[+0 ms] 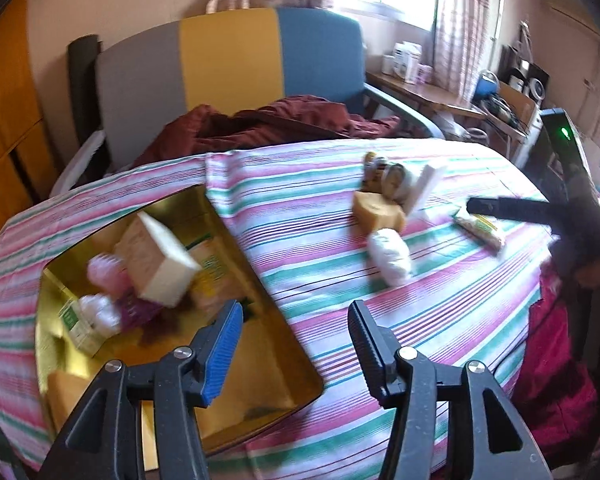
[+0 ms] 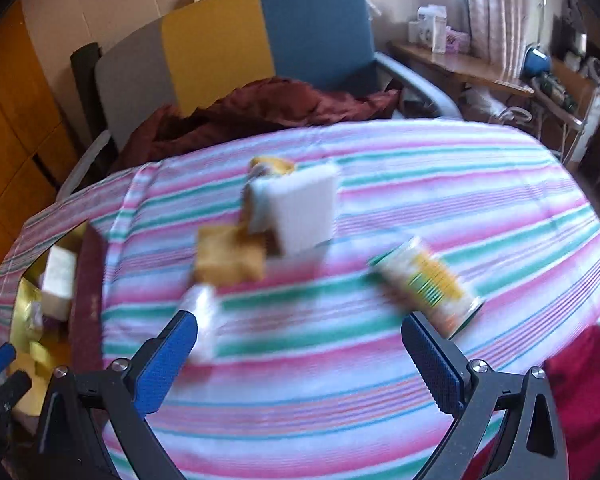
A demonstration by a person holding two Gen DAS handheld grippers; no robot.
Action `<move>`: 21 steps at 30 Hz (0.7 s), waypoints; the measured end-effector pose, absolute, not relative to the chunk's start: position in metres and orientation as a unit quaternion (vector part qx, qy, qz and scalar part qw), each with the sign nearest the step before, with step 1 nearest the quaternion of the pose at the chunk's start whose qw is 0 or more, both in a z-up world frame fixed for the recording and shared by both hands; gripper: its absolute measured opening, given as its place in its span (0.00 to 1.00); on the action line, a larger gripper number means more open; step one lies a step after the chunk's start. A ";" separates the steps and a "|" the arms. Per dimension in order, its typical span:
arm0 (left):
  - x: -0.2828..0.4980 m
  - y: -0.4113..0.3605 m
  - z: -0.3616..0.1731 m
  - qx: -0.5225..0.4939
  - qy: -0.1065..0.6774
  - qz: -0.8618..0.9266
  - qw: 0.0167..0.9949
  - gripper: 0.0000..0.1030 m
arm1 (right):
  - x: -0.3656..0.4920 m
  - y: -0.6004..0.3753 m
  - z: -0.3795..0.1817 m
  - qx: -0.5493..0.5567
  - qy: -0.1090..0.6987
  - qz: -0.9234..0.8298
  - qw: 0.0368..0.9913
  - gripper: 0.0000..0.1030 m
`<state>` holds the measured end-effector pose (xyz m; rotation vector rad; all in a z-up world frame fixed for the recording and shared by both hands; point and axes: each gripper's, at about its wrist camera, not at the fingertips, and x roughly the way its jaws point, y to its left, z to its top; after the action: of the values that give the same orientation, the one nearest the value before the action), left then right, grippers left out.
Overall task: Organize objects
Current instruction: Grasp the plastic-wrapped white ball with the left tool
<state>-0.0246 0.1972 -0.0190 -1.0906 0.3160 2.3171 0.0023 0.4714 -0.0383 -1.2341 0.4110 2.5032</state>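
With both my left gripper [image 1: 296, 324] and right gripper [image 2: 300, 340] jaws apart and empty, I judged sorting half done: the green-and-yellow packet [image 2: 428, 284] lay nearest on the tabletop [image 2: 460, 184], awaiting the gold box [image 1: 284, 364].

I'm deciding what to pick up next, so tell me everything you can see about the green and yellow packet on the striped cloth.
The green and yellow packet is a long, flat, soft-looking wrapper, white with yellow and green print too blurred to read. It lies flat and slanted on the striped cloth, apart from the other items, just beyond the open right gripper. Nothing visibly grips it.
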 end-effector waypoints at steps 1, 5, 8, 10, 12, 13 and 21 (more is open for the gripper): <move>-0.026 0.205 -0.020 -0.409 0.120 0.859 0.283 0.54 | 0.000 0.479 -0.038 -0.428 0.142 0.877 0.165 1.00; -0.030 0.236 -0.025 -0.415 0.135 0.847 0.303 0.54 | -0.006 0.503 -0.043 -0.416 0.158 0.879 0.172 1.00; -0.034 0.261 -0.032 -0.420 0.143 0.838 0.318 0.54 | -0.003 0.517 -0.055 -0.413 0.184 0.875 0.172 1.00; -0.040 0.279 -0.040 -0.429 0.139 0.830 0.327 0.54 | -0.001 0.524 -0.062 -0.417 0.202 0.869 0.171 1.00; -0.046 0.292 -0.050 -0.440 0.133 0.823 0.333 0.55 | 0.000 0.529 -0.066 -0.422 0.214 0.864 0.171 1.00; -0.050 0.301 -0.056 -0.447 0.130 0.819 0.336 0.55 | 0.000 0.530 -0.065 -0.421 0.217 0.864 0.170 1.00; -0.081 0.341 -0.098 -0.488 0.106 0.804 0.324 0.55 | -0.002 0.529 -0.062 -0.409 0.222 0.871 0.156 1.00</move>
<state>-0.0807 0.3409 -0.0981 -1.2789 0.2778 2.1079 -0.0018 0.5291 -0.0623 -1.1725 0.6358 2.4942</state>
